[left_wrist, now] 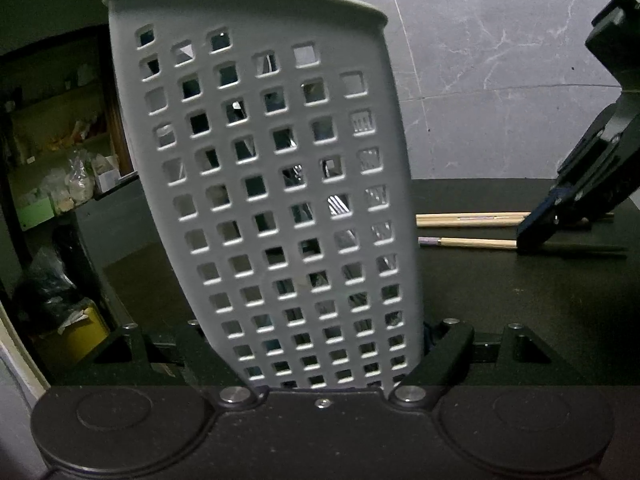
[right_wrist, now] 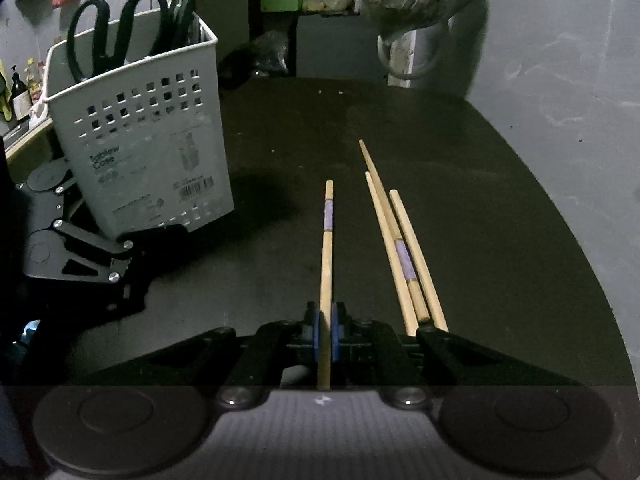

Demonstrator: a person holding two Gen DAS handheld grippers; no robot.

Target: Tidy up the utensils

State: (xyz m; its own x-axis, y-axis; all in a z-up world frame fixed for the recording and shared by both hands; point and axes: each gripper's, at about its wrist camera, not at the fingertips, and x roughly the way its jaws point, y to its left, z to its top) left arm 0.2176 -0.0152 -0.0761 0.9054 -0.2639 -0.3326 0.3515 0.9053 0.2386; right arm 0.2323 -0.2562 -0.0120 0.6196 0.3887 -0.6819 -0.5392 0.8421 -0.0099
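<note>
**A:** Right wrist view: the right gripper (right_wrist: 327, 334) has its blue-padded fingers (right_wrist: 316, 334) clenched on a single wooden chopstick (right_wrist: 327, 256), which runs straight out from the pads toward the far side of the dark table (right_wrist: 500, 216). A purple band marks the chopstick near its far end.

**B:** And the others?

**A:** Three more chopsticks (right_wrist: 404, 256) lie in a loose bundle on the table just right of the held one, touching or nearly touching along their length. One carries the same purple band.

**B:** Where is the holder?

**A:** The grey perforated utensil holder (right_wrist: 140, 140) stands at the left of the table, tilted slightly. Black-handled scissors (right_wrist: 108, 32) stick up out of its top. The left gripper (right_wrist: 80, 248) sits at its base, well apart from the chopsticks.

**B:** What does the left wrist view add?

**A:** The utensil holder (left_wrist: 276, 184) fills the frame, leaning, wedged between the left gripper's (left_wrist: 324, 360) spread fingers (left_wrist: 440, 356), which press against its lower walls and grip it. Far to the right, the right gripper (left_wrist: 536, 236) meets the table, with pale chopsticks (left_wrist: 468, 219) lying beside it.

**B:** Anything behind?

**A:** A grey marbled wall (left_wrist: 500, 40) and cluttered shelves (left_wrist: 60, 140) at far left.
</note>
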